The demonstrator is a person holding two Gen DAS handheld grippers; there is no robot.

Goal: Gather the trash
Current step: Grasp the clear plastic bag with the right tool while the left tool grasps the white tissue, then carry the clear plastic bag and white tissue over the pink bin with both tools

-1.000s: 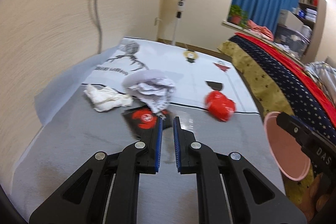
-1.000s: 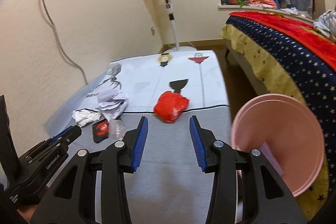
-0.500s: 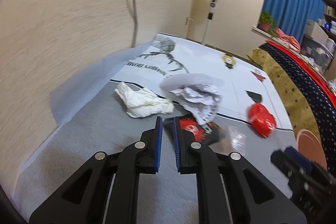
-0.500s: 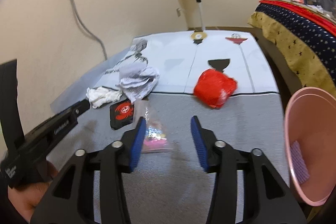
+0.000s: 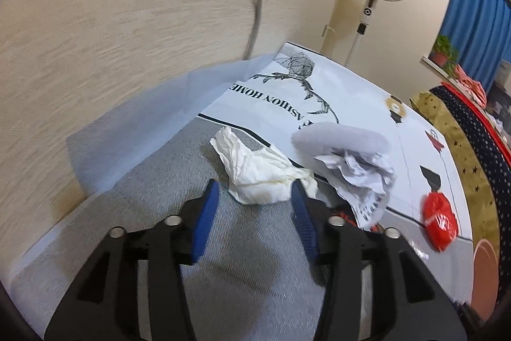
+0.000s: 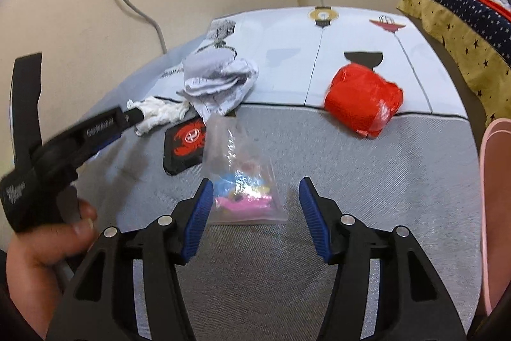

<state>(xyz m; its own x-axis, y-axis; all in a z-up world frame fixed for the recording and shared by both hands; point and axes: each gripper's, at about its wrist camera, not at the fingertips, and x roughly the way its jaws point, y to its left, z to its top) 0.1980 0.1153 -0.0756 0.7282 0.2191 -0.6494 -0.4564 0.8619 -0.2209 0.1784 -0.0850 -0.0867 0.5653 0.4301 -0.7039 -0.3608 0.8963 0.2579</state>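
Bedroom floor, grey mat (image 6: 351, 181) with a white printed sheet (image 6: 287, 53) at its far edge, beige wall on the left, bed (image 6: 463, 11) on the right.

Near to far: right gripper (image 6: 255, 197) pitched down at the mat, jaws apart and just been opening, the clear plastic bag (image 6: 242, 178) of coloured bits between the tips but not pinched. Left gripper (image 5: 254, 198) also angled down, jaws just sprung apart, framing the near end of the white crumpled tissue (image 5: 258, 171); pads not on it as far as I can tell. A hand (image 6: 41, 251) holds that gripper, seen in the right view.

Beyond: black packet (image 6: 183, 146) with red emblem, crumpled printed paper (image 6: 220, 82), red wrapper (image 6: 364, 98) on the boundary between mat and sheet. Pink bin (image 6: 495, 213) at the mat's right edge.

Progress: looks early. All five pieces on the floor, nothing gripped. Bin contents hidden. Next, probably, both jaws close on bag and tissue.
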